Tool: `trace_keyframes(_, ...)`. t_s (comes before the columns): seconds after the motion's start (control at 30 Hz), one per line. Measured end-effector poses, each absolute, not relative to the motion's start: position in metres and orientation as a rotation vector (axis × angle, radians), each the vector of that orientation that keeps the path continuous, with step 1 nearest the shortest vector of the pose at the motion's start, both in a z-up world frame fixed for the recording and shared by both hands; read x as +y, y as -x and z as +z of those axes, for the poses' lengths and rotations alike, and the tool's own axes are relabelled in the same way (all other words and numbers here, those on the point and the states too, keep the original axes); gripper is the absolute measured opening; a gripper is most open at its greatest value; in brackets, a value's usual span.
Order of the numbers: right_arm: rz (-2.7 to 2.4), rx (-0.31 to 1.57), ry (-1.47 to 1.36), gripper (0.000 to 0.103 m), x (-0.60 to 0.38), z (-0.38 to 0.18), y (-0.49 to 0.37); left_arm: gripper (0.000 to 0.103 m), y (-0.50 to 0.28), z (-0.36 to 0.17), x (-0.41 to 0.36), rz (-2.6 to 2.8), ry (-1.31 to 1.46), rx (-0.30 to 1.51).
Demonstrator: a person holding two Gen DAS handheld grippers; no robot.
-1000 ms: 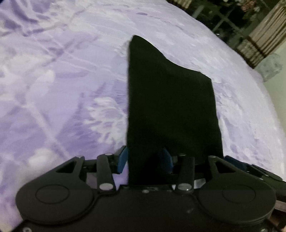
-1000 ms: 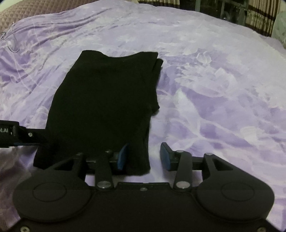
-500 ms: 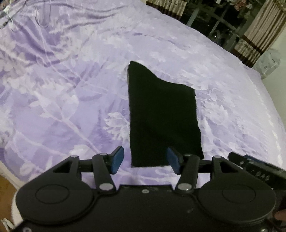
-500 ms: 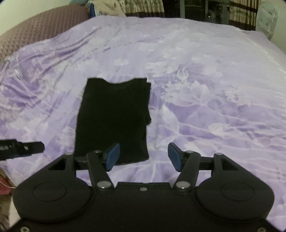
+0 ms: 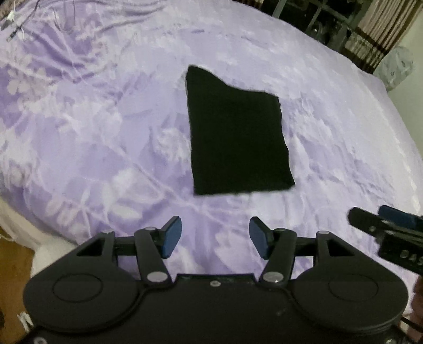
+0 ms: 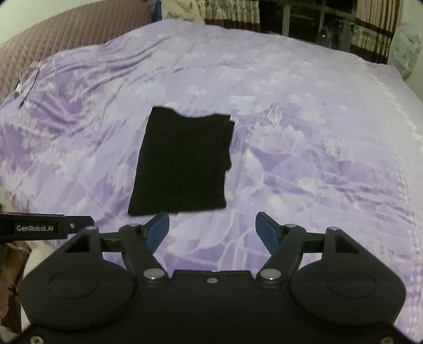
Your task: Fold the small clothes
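Note:
A black folded garment lies flat on the purple floral bedspread; it also shows in the right wrist view. My left gripper is open and empty, above the bed just short of the garment's near edge. My right gripper is open and empty, near the garment's near right corner. The right gripper's fingers show at the right edge of the left wrist view. The left gripper's body shows at the left edge of the right wrist view.
A brown quilted headboard stands at the far left. Curtains and a dark window frame are beyond the bed. A white bag sits off the bed's far right. The bed's near edge and wooden floor lie at lower left.
Both grippers have let go of the garment and drawn back and up from it. The garment now lies flat and looks smaller in both views.

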State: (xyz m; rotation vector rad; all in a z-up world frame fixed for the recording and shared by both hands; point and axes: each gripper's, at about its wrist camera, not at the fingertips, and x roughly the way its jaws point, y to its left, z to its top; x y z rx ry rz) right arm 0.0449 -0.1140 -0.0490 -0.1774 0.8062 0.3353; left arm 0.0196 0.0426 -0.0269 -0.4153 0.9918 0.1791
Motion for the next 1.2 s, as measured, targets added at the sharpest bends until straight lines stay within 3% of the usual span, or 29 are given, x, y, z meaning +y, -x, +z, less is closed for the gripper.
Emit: trace_keyframes(1.2, 0.324, 0.850, 0.182, 0.066, -0.117, -0.060, -0.034, 0.060, -0.013, -0.023, 0.025, 0.138, 0.361, 1.041)
